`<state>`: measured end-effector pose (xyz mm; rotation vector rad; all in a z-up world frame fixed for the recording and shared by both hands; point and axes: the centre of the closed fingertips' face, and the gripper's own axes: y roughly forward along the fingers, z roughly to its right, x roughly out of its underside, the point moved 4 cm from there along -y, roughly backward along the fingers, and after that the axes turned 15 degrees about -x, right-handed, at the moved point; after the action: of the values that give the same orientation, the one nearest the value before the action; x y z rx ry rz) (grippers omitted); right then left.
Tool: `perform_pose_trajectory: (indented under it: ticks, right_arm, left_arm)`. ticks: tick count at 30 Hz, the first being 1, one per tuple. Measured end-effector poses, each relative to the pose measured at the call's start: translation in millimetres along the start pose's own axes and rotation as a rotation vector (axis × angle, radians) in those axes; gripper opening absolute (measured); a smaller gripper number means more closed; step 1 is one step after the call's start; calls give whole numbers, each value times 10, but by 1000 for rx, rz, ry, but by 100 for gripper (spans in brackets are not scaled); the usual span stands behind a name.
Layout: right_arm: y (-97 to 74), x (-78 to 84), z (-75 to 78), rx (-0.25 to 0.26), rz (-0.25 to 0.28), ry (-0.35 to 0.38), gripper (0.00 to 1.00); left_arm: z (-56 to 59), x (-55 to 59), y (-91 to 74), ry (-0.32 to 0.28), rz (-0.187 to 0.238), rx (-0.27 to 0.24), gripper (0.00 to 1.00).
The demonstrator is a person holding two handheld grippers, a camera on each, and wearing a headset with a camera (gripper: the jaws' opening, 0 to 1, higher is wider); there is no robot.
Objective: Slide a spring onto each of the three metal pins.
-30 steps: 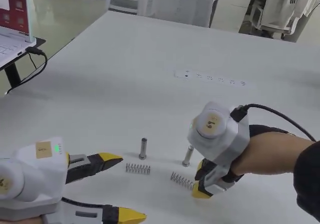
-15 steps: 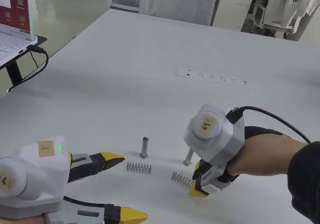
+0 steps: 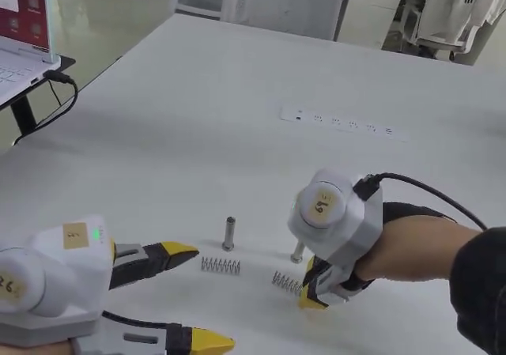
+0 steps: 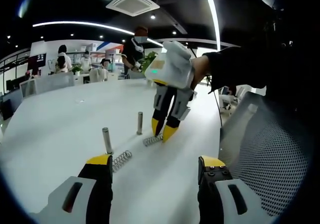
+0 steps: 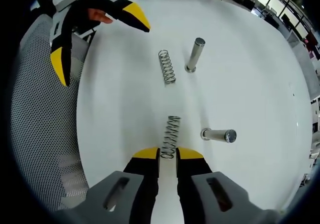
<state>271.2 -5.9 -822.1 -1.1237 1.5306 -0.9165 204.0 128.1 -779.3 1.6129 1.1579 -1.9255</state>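
A white bench (image 3: pixel 237 86) carries the work, with a row of sockets (image 3: pixel 340 123) set flush in its top and a laptop (image 3: pixel 20 23) on a stand off its left edge. The left gripper (image 3: pixel 202 296) hovers low over the near edge of the bench, its yellow-tipped fingers (image 4: pixel 100 161) spread wide apart and holding nothing. The right gripper (image 5: pixel 167 154) points down at the bench, tips on or just above the surface, and its fingers (image 5: pixel 145 156) are drawn almost together, pinching the near end of the held spring (image 5: pixel 171 131), which lies flat on the bench and stretches away from the tips. Two steel pins stand upright with nothing on them: the left pin (image 3: pixel 230 232) stands clear, and the right pin (image 3: pixel 298 252) is just beside the held spring, partly behind the right gripper in the head view. The loose spring (image 3: pixel 220 266) lies flat just in front of the left pin, between the two grippers and touching neither. A round sticker (image 3: pixel 320 205) on the right gripper bears two digits too blurred to read surely; the left gripper has a square yellowish label (image 3: pixel 75 235) beside a green light (image 3: pixel 96 234).
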Motion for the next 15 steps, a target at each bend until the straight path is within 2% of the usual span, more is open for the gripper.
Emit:
perform_pose_trajectory:
  ticks: [7, 15]
  right_arm:
    - [-10, 4, 7, 17, -3, -15, 9]
    - [-80, -6, -55, 7, 1, -10, 9]
  left_arm:
    - [12, 2, 8, 6, -3, 8, 65]
    - [32, 0, 17, 14, -7, 19, 64]
